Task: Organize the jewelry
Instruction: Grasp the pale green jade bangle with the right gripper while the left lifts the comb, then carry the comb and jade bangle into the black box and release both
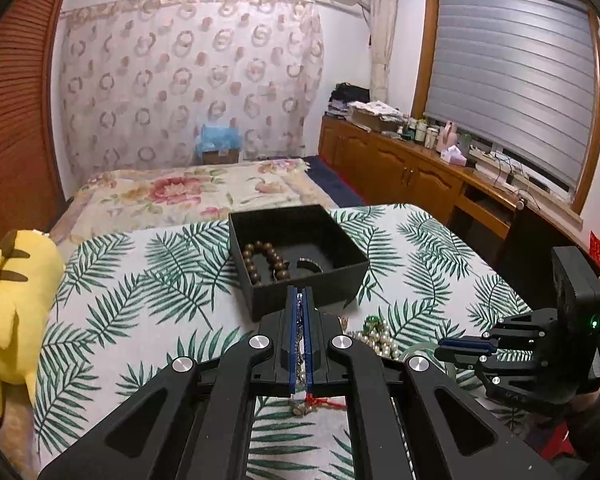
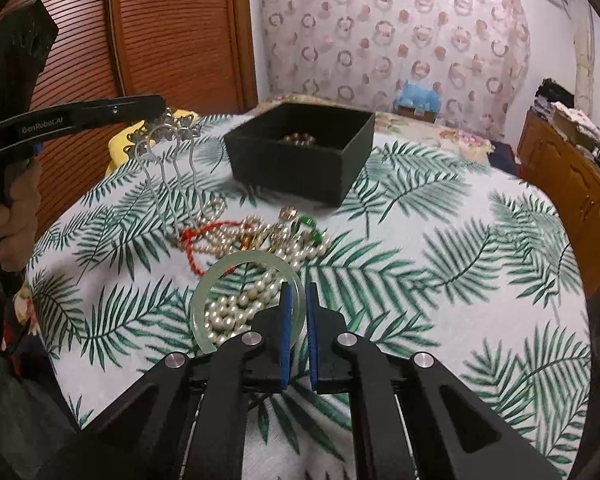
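The left tongs (image 1: 300,300) are pressed together on a silver hair comb (image 2: 172,160), pinching its ornate top so that the long prongs hang down above the pile of jewelry (image 2: 260,236), the tips near or touching it. In the left wrist view a strip of the comb's metal shows between the blue pads (image 1: 309,336).

The right tongs (image 2: 298,292) are nearly closed, pinching the rim of a pale green bangle (image 2: 204,300). No earlier view is given to show how they came there. The bangle lies on the counter (image 2: 440,320), which wears a palm-leaf cloth, at the near edge of the pile, and part of a pearl strand (image 2: 236,304) lies inside its ring.

Beyond the pile stands an open black box (image 1: 300,280). Inside it lie a bracelet of brown wooden beads (image 1: 264,260) and a dark ring-shaped piece (image 1: 310,266). In the pile, a red cord (image 2: 204,236) lies on the left and green stones (image 2: 312,228) on the right. A yellow plush toy (image 1: 16,304) sits at the counter's left edge, well apart from the box.
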`<action>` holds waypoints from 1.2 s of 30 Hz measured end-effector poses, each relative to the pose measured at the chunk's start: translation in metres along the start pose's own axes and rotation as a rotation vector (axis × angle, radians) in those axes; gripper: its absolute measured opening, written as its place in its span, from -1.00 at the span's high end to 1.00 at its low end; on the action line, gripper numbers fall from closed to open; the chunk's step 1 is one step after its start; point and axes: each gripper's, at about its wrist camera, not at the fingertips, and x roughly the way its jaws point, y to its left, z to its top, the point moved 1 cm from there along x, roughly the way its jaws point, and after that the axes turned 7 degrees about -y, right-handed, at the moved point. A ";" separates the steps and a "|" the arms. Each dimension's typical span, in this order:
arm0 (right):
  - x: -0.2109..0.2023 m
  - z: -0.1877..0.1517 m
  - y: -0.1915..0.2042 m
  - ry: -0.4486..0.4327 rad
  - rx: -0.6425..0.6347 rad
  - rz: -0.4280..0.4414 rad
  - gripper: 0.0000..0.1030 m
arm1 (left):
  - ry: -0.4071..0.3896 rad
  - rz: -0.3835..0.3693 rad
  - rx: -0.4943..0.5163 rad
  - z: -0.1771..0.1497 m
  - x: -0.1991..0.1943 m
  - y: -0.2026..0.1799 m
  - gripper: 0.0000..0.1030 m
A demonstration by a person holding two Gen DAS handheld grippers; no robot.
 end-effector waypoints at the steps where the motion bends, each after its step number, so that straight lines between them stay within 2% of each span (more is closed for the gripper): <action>1: -0.001 0.002 -0.001 -0.006 0.001 -0.003 0.84 | -0.003 0.000 0.001 0.002 0.000 0.000 0.97; 22: -0.001 0.064 -0.027 -0.120 -0.068 -0.060 0.84 | -0.056 0.010 0.040 0.045 0.022 0.001 0.97; 31: 0.016 0.094 -0.050 -0.154 -0.048 -0.061 0.84 | -0.055 0.028 0.008 0.065 0.057 0.015 0.97; 36: 0.029 0.111 -0.055 -0.163 -0.060 -0.056 0.84 | -0.027 0.039 -0.017 0.063 0.085 0.024 0.97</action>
